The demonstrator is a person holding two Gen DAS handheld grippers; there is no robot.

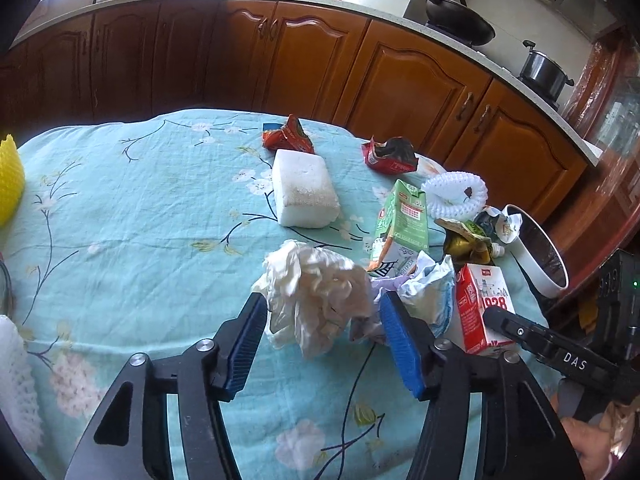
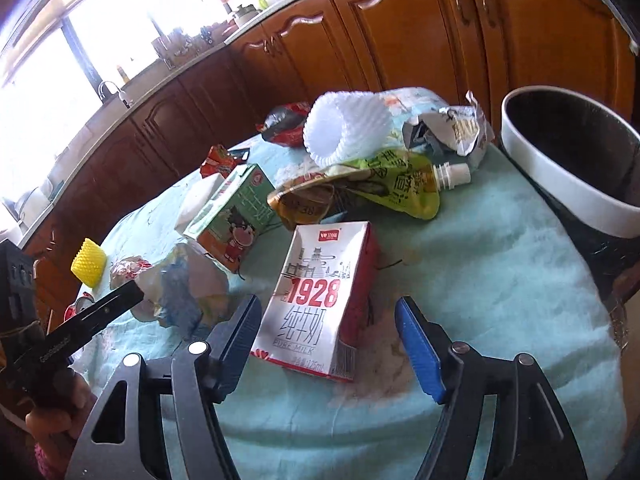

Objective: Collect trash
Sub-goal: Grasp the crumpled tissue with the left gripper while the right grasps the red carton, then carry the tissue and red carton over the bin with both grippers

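Left tongs [image 1: 322, 334] sit lowest in the left wrist view, spread wide, blue pads either side of a crumpled white tissue wad [image 1: 320, 296] w/o pinching it yet. Wad looks v. light and soft, will squash flat; best taken across its bulky middle, closing well in since loose flaps may slip out. Just right of it lies a crumpled blue-white wrapper [image 1: 430, 292], touching or nearly so.

Right tongs [image 2: 328, 340] also spread, nothing between the pads but the near end of the 1928 milk carton [image 2: 320, 300], lying flat on the teal floral cloth of the table [image 2: 500, 280]. Carton is stiff card, prob. empty and light; grip across the narrow sides, not the glossy printed face, which could slide.

Further out, centre frame: green carton [image 2: 230, 218], yellow-green spout pouch [image 2: 384, 188], white foam net [image 2: 346, 130], torn silver wrapper [image 2: 452, 128]. White-rimmed bin [image 2: 560, 184] stands at right edge, mouth tilted toward camera. Left view, upper centre: white foam block [image 1: 304, 188] and two red snack wrappers [image 1: 288, 136], well apart from the tongs.
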